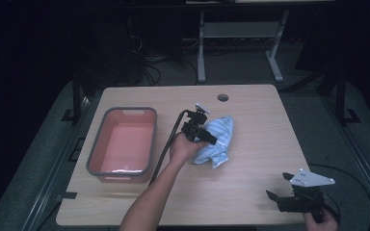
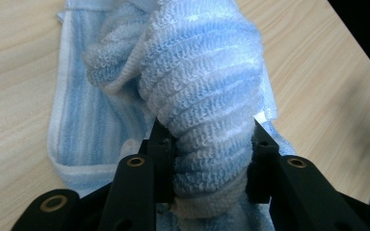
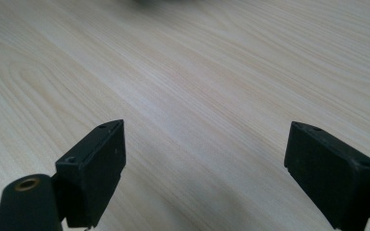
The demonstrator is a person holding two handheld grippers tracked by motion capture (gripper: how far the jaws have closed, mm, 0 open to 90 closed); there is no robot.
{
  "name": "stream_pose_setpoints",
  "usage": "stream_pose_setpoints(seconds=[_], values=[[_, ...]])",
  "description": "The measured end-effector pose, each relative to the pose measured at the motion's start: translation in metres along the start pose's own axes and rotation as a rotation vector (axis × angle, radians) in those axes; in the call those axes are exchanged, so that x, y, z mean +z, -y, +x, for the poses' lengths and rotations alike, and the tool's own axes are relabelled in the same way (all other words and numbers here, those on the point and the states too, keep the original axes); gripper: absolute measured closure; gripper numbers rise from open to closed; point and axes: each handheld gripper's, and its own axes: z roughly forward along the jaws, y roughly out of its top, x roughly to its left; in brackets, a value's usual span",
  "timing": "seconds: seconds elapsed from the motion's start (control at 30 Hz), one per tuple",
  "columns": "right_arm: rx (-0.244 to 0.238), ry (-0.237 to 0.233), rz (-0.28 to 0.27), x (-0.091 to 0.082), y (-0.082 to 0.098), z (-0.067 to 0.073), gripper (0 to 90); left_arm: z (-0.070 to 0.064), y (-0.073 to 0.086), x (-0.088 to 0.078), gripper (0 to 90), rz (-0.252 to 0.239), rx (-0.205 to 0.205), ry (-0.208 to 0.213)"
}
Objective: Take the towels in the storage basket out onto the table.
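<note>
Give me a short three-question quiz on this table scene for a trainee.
1. True or false: the left gripper is shut on the towel.
2. What sits left of the towel in the high view: A) a grey tub with a pink inside, B) a white plate, C) a cardboard box?
3. How do the right gripper's jaws stand, and what is between them?

Key
1. True.
2. A, the tub.
3. Wide apart, with nothing between them; bare table shows beyond.
</note>
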Motion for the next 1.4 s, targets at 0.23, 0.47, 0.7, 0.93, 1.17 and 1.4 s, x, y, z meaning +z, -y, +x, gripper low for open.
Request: stream_pose_setpoints(seconds=[0.23, 0.47, 0.7, 0.93, 1.17, 1.4], values=[[0.003, -0.001, 0.003, 0.000, 0.000, 0.001, 13.9, -0.003, 0.001, 0.009, 61.2, 0.020, 0.013, -0.029], [0.002, -0.003, 0.002, -0.001, 0.000, 0.000, 13.9, -0.005, 0.003, 0.015, 59.3, 0.027, 0.021, -0.044], [-0.001, 0.001, 0.000, -0.002, 0.001, 0.000, 13.9, -0.006, 0.006, 0.020, 56.9, 0.032, 0.019, -0.052], [-0.003, 0.000, 0.000, -0.001, 0.000, 0.001, 13.9, -0.007, 0.007, 0.023, 53.7, 0.030, 0.013, -0.048], [0.009, 0.002, 0.002, -0.003, 0.002, 0.000, 13.9, -0.006, 0.009, 0.024, 47.2, 0.019, 0.007, -0.046], [0.001, 0.002, 0.002, -0.002, 0.002, 0.000, 13.9, -0.008, 0.010, 0.017, 43.6, 0.002, 0.013, -0.031]])
